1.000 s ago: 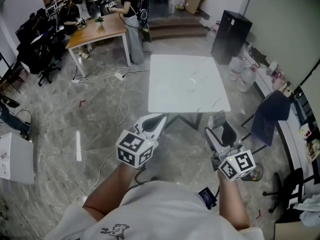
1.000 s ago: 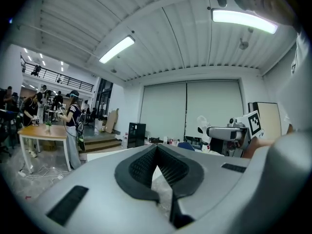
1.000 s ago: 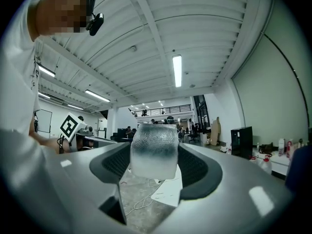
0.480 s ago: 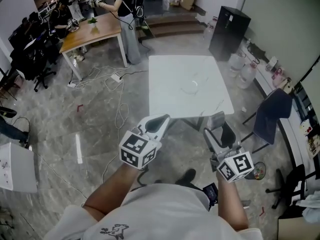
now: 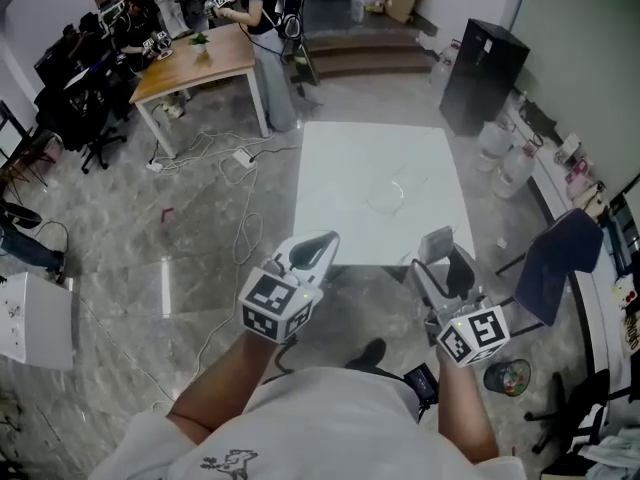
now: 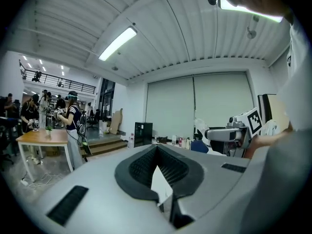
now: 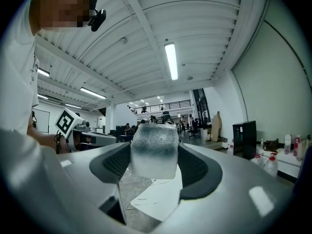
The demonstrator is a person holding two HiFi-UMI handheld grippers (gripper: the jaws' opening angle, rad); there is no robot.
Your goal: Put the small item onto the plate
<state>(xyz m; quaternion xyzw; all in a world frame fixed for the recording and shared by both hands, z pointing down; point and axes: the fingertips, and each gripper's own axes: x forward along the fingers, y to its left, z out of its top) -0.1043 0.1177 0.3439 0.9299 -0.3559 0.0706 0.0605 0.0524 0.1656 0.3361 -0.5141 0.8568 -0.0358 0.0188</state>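
Observation:
A clear ice-like cube (image 7: 154,150) sits clamped between the pads of my right gripper (image 7: 154,165); in the head view it shows as a pale block (image 5: 437,239) at that gripper's (image 5: 441,261) tips. A clear glass plate (image 5: 394,191) lies on the white marble table (image 5: 340,198), ahead of both grippers. My left gripper (image 5: 311,251) hangs over the floor just short of the table's near edge. Its jaws (image 6: 157,155) are shut with nothing in them. The right gripper shows in the left gripper view (image 6: 229,133).
A blue chair (image 5: 552,259) stands right of the table, a black cabinet (image 5: 483,74) and water bottles (image 5: 506,158) behind it. Cables (image 5: 238,173) run over the floor at left. People stand round a wooden table (image 5: 195,58) at the back left.
The table and plate have come closer and lower in the head view. Both grippers keep their pose, the cube still held in the right one.

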